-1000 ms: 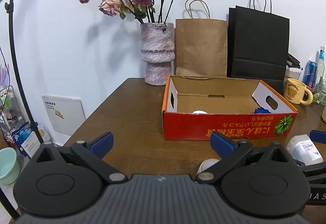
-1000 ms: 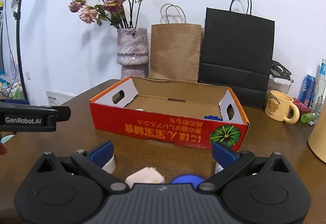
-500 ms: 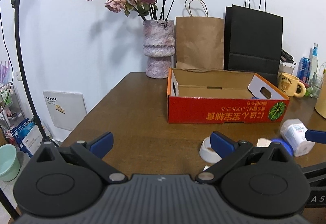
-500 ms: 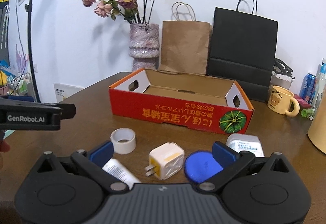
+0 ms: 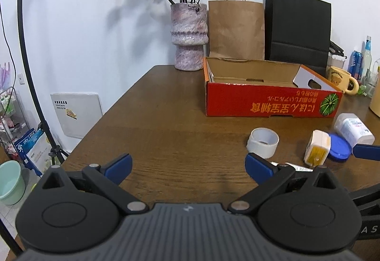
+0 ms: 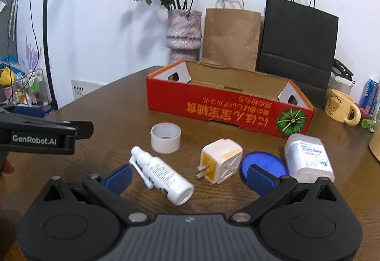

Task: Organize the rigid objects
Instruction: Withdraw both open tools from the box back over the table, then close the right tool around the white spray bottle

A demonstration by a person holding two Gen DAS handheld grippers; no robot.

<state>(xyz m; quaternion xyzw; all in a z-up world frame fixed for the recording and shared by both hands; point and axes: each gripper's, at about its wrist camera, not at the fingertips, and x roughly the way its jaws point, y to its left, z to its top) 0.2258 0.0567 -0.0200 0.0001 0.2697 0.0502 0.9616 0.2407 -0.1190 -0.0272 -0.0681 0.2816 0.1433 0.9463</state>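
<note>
Both claws are wide open, nothing held. The spray bottle lying on the bench is probably best pinched mid-body by the right claw, then dropped into the red box.

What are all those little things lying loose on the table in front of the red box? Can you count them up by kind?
Tape roll: 1
Spray bottle: 1
Plug adapter: 1
Blue lid: 1
White labelled container: 1
Total: 5, all on the table outside the red box.
</note>
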